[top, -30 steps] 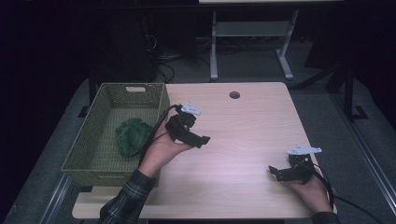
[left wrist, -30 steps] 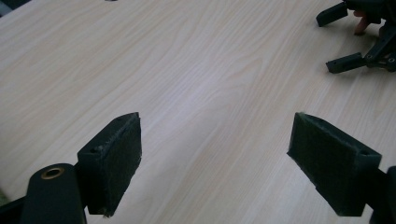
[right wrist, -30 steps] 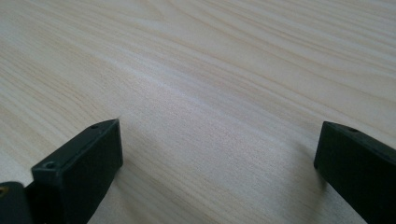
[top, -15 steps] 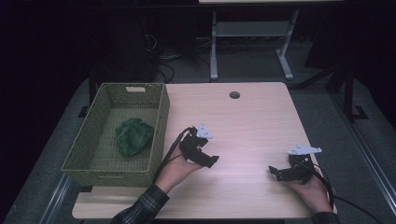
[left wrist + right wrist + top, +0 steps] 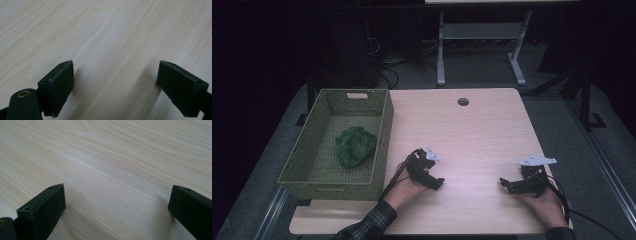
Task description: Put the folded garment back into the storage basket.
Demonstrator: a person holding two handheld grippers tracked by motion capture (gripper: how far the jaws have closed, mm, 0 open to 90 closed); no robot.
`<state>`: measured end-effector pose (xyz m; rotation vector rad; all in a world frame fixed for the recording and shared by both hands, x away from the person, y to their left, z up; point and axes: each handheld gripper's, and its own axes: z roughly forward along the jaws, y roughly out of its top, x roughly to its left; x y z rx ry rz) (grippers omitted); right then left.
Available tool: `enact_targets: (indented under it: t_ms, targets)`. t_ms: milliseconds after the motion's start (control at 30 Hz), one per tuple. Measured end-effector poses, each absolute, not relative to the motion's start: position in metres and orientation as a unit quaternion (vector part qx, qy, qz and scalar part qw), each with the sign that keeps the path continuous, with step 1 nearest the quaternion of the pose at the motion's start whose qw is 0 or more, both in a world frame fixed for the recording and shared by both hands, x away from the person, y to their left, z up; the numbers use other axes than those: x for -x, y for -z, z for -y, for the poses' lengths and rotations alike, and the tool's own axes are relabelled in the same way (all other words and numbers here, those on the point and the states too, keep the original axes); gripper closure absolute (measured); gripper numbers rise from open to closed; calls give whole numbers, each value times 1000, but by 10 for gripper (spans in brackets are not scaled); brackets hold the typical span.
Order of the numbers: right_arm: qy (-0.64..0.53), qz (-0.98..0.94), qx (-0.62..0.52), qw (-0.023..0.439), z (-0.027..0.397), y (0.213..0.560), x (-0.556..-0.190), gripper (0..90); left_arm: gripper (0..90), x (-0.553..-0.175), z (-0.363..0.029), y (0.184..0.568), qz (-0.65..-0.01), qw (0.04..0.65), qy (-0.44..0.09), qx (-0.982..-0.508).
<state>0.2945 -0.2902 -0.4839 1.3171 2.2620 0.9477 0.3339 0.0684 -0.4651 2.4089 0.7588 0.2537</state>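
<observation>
Green crumpled cloth (image 5: 355, 146) lies on the floor of the olive woven rectangular basket (image 5: 384, 131), which stands along the 9 o'clock edge of the pale wood-grain bench (image 5: 472, 135). One second ago the left hand-held gripper (image 5: 438, 183) hovered right beside the basket's near wall; it has since drawn back toward 6 o'clock and now rests low near the front edge, held in the person's hand with a plaid sleeve behind it. That retreat, with the cloth staying put in the basket, suggests the drop-off is done and the hand is returning to rest. The left hand-held gripper is released, its jaws standing wide apart over bare wood in the left gripper view, nothing between them. The right hand-held gripper (image 5: 503, 182) has not moved; it sits toward 5 o'clock, also released, jaws spread over bare grain in the right gripper view. From the left hand-held gripper, the cloth lies toward 10 o'clock, beyond the basket wall, near but apart.
</observation>
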Motion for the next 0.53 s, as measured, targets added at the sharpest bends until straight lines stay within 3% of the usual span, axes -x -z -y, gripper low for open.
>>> enact_targets:
  t_ms: [533]
  targets:
    - [-335, -800, -465, 179, 290, 484, -294, 6, 127, -329, -81, 479, -260, 373, -112, -884]
